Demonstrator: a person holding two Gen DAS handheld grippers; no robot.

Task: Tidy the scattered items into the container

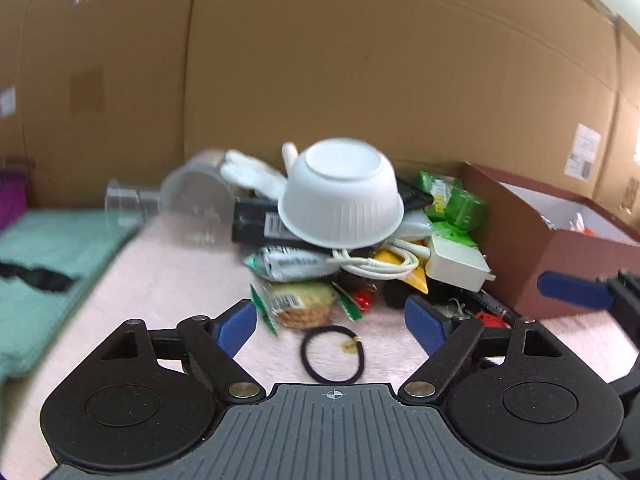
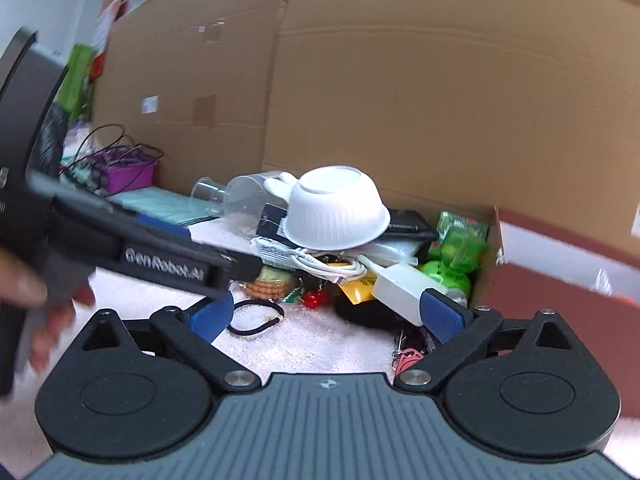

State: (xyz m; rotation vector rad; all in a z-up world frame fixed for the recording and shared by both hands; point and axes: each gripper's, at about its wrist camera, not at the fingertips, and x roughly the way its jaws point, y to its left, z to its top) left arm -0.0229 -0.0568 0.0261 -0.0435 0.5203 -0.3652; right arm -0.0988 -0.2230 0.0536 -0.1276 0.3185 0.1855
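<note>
A heap of scattered items lies on a pale pink fleecy cloth [image 1: 168,280] against a cardboard wall [image 1: 360,60]. On top sits a white bowl [image 1: 342,194], upside down and tilted, resting on a black box [image 1: 256,222] with a barcode label. Behind it to the left a clear plastic cup [image 1: 192,204] lies on its side beside white gloves [image 1: 252,172]. Under the bowl's near rim run a coiled white cable [image 1: 380,266] and a white charger block [image 1: 456,262], with green packets [image 1: 456,200] behind the block. Nearer the camera lie a wrapped biscuit pack [image 1: 302,306] and, closest of all, a black hair tie [image 1: 333,354] flat on the cloth.

The container, a brown box [image 1: 560,256] with a white inside, stands to the right of the heap, just beside the charger block.

The left gripper [image 1: 331,326] hovers low over the cloth with its blue pads spread wide and nothing clamped; the hair tie lies just below the gap between them, the biscuit pack in the gap near the left pad, neither one pressed. The right gripper [image 2: 326,316] is likewise spread wide and empty, the hair tie near its left pad and the charger block close to its right pad. In the right wrist view the left gripper's black body crosses from the left, with a person's hand [image 2: 36,300] on its handle. A teal towel [image 1: 52,264] lies left of the pink cloth.
</note>
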